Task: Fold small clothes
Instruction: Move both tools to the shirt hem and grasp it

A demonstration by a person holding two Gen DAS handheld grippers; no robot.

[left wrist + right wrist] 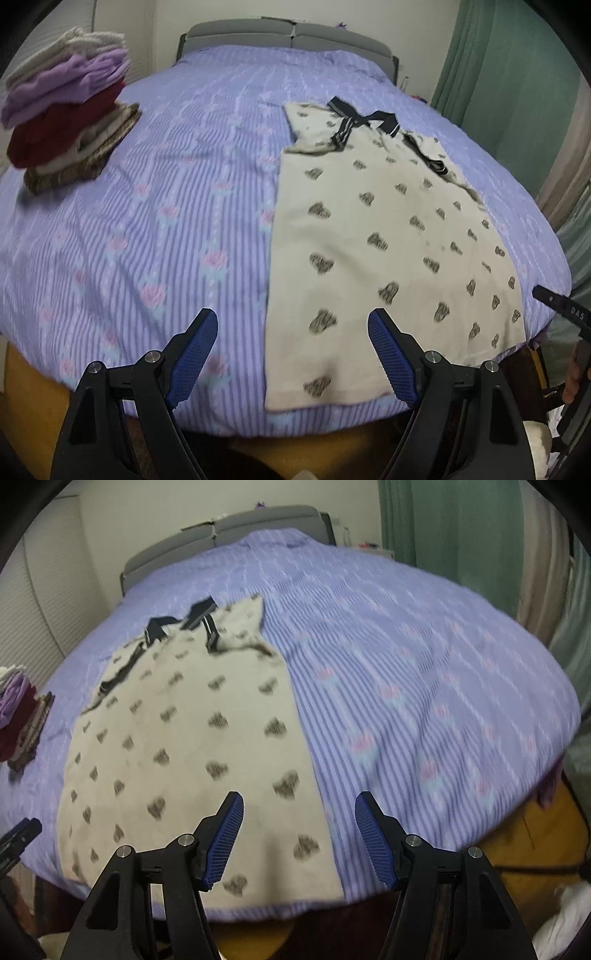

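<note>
My left black two-finger gripper with blue ribbed pads (291,354) hangs with its jaws spread wide, gripping nothing. My right black gripper with the same blue pads (299,836) is likewise parted and empty, both pointing forward and level.

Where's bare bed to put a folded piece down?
Free: striped bedspread between the folded stack and the beige patterned shirt, and the wide stretch on the shirt's other side toward the green curtain. Crowded: the stack's corner and the shirt's footprint.
</note>
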